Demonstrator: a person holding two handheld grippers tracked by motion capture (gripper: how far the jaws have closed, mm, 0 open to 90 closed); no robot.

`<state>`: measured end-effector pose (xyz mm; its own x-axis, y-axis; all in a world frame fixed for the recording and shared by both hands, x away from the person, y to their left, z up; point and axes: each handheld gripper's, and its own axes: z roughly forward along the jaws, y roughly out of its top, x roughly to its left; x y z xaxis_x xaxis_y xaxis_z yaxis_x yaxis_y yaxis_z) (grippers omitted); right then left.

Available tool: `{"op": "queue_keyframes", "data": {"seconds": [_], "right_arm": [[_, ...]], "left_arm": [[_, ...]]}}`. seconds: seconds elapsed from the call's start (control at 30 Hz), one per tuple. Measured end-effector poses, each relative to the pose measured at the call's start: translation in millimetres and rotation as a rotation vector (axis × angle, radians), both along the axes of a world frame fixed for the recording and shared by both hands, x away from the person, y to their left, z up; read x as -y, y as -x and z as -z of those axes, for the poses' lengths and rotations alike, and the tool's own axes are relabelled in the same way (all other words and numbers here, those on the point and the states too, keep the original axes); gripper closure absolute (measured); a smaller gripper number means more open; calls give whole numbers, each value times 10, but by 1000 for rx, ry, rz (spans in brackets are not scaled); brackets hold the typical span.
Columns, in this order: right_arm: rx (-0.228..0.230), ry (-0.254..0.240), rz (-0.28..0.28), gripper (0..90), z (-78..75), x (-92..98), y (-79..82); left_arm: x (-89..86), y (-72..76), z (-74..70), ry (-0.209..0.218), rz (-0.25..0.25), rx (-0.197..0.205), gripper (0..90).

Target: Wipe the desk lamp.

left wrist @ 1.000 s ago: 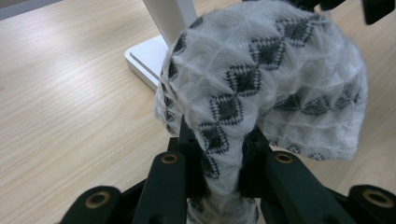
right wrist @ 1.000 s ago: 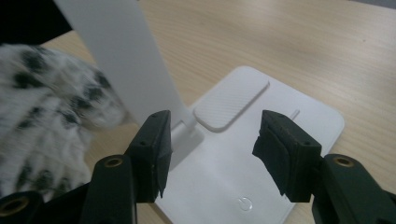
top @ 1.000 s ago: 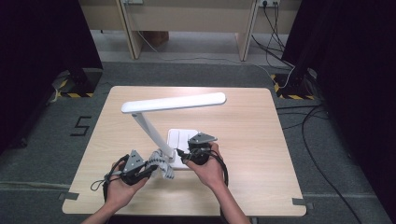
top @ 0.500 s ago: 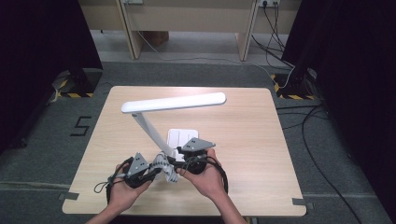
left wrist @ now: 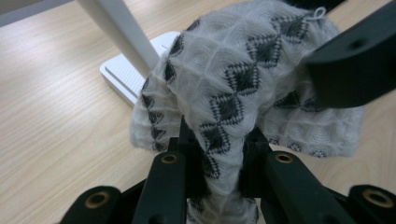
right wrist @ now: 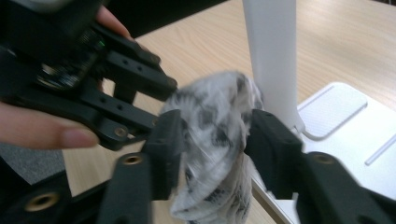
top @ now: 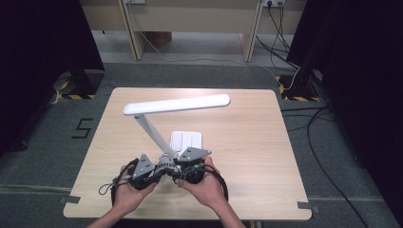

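A white knitted cloth [left wrist: 233,84] with black diamond marks hangs bunched between my two grippers near the table's front edge, beside the lamp's arm. My left gripper [left wrist: 217,140] is shut on a twisted fold of it. My right gripper [right wrist: 212,135] has just been closing, and its pads now press the cloth [right wrist: 215,116] from both sides. In the high view the left gripper [top: 159,172] and right gripper [top: 178,168] meet tip to tip, with the cloth [top: 166,164] small between them. The left gripper [right wrist: 140,98] sits just behind the cloth in the right gripper view.
A white desk lamp stands mid-table: long head [top: 176,103], slanted arm [right wrist: 273,56] and flat base [top: 186,140] right behind the grippers. The wooden table [top: 247,142] is bare on the right. Cables and desk legs lie on the floor beyond.
My right hand has come left and toward the front edge, up to the left gripper, and its jaws have narrowed onto the cloth. The left hand has stayed put.
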<state>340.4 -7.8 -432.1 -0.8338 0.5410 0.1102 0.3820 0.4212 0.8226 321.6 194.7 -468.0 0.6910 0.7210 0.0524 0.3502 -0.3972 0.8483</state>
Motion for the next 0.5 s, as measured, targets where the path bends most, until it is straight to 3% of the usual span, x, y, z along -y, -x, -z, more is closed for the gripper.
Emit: {"op": "queue_keyframes", "data": {"seconds": [0.17,0.23,0.27,0.3,0.33,0.37,0.4,0.5], "right_arm": [[21,3,5,798,0,39,3],[31,10,3,808,-11,43,2],[58,25,20,818,-41,53,2],[58,25,20,818,-41,53,2],[78,23,47,822,-85,90,-10],[78,23,47,822,-85,90,-10],[90,7,67,823,-133,140,-27],[115,-27,97,823,-242,213,-46]], "left_arm": [[3,-1,-10,17,5,8,724],[0,1,-17,25,7,12,668],[-9,5,-30,34,9,13,622],[-23,15,-49,53,3,17,622],[-43,26,-77,67,0,27,529],[-61,43,-110,83,0,34,529],[-84,63,-144,92,-3,49,468],[-145,125,-230,109,-7,86,423]]}}
